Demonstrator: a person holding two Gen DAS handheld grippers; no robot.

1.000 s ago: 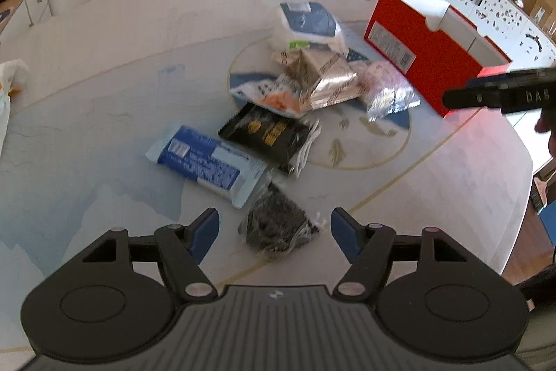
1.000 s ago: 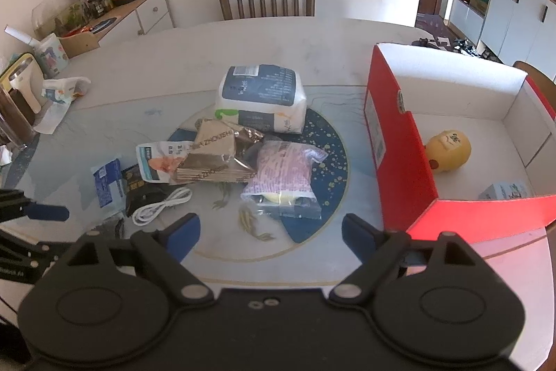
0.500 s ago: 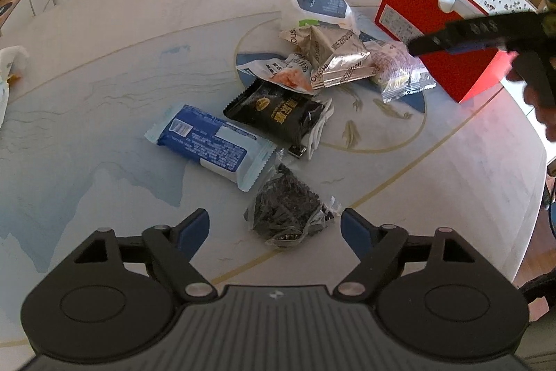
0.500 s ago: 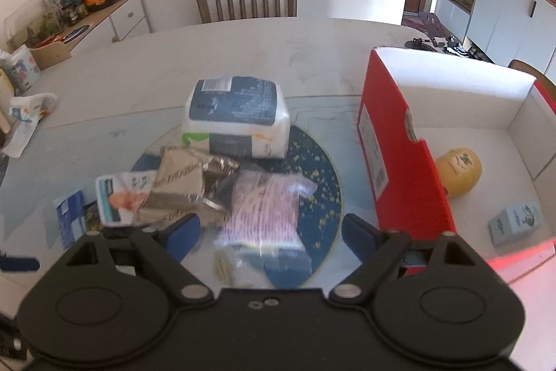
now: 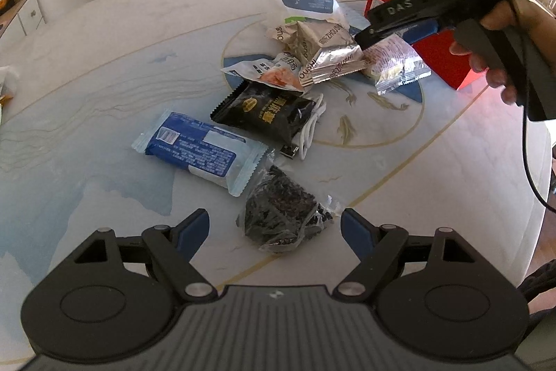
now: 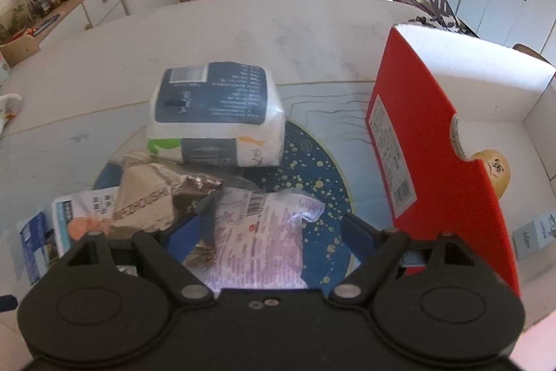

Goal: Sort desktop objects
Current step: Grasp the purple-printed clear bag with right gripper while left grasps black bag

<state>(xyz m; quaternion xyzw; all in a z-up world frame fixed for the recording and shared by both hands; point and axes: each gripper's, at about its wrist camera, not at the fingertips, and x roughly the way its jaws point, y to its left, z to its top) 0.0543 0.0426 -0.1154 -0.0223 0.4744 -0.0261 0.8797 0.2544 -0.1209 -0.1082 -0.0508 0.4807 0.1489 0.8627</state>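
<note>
Right gripper [image 6: 269, 228], jaws closing but not yet gripping, straddles the pink-printed clear plastic packet [image 6: 257, 246]; next, clamp and lift toward the red cardboard box [image 6: 417, 162].

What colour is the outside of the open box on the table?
Red outside, white inside; the box shows best in the right wrist view.

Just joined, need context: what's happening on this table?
A person is sorting packets on a round table with a handheld gripper in each hand. The right gripper has its fingers open around a pink-printed packet, not pressing it. The left gripper is open at a clear bag of dark bits. A yellow ball and a small box already lie in the red box.
</note>
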